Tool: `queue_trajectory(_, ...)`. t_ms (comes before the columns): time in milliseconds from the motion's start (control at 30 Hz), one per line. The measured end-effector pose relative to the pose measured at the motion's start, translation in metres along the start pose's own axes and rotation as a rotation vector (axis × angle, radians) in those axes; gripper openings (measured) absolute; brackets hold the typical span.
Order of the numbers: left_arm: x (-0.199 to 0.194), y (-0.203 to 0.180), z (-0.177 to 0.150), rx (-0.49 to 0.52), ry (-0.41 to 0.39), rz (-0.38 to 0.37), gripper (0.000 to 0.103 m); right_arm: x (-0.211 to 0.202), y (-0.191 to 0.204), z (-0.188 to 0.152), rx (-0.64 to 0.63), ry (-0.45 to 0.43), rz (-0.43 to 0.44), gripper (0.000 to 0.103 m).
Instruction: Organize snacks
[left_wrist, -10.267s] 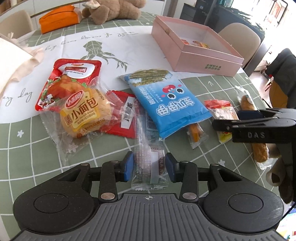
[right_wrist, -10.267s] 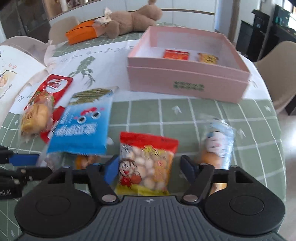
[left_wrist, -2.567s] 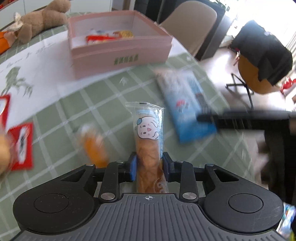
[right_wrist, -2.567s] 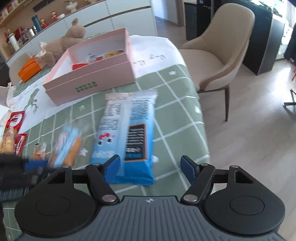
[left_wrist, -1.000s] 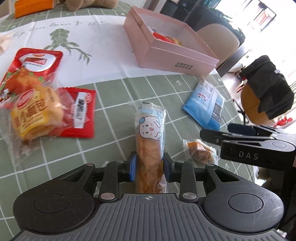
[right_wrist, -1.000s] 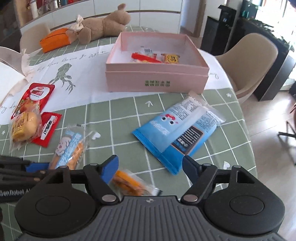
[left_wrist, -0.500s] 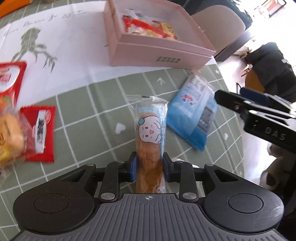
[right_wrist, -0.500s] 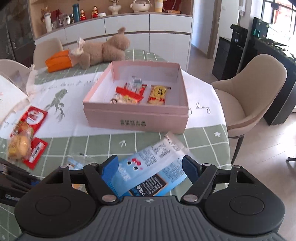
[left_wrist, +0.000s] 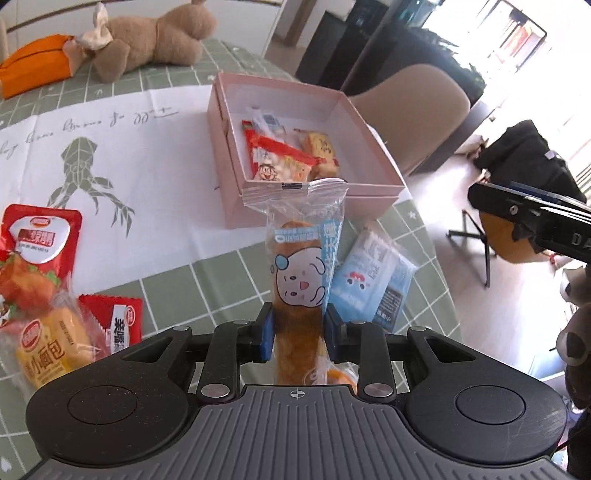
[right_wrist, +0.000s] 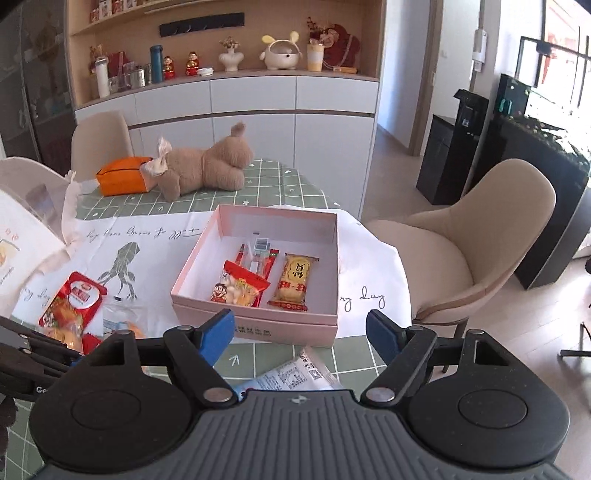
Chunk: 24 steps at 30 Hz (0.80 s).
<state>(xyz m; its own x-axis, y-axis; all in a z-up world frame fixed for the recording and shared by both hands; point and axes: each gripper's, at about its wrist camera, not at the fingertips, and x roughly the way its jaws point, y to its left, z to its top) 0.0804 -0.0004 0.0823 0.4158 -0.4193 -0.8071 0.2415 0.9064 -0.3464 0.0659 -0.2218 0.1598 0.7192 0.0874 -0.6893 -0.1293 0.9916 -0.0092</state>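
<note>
The left gripper clamped the bread-stick packet near its lower end at the centre of the frame, its sealed top edge overlapping the pink box behind. The right gripper stood wide open and empty. The packet looked light, soft and crinkly; a mid-body hold on the bread itself seemed safest against slipping.

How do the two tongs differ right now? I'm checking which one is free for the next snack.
The left tongs are shut on the long bread stick packet; the right tongs stand wide open and empty. The left tongs hold their packet up in front of the pink box, while the right tongs hover above the blue snack bag. Both have blue pads and point toward the box.
</note>
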Motion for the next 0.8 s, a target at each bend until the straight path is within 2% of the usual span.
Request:
queue_trajectory(100, 0.007, -0.002, -0.014, 0.044, -0.028, 0.003, 0.031, 0.010, -0.002, -0.018, 0.053, 0.034, 0.020, 0.079)
queue_trajectory(267, 0.021, -0.004, -0.032, 0.140, -0.053, 0.135, 0.031, 0.039, -0.001, -0.068, 0.128, 0.154, 0.028, 0.079)
queue_trajectory(400, 0.032, 0.007, -0.037, 0.124, -0.008, 0.102, 0.032, 0.062, 0.016, -0.093, 0.166, 0.241, 0.040, 0.079)
queue_trajectory(533, 0.032, 0.011, -0.035, 0.136, -0.003, 0.091, 0.034, 0.075, 0.027, -0.103, 0.197, 0.260, -0.003, 0.079)
queue_trajectory(800, 0.037, 0.010, -0.046, 0.131, 0.014, 0.100, 0.037, 0.096, 0.000, -0.098, 0.356, 0.274, -0.077, 0.080)
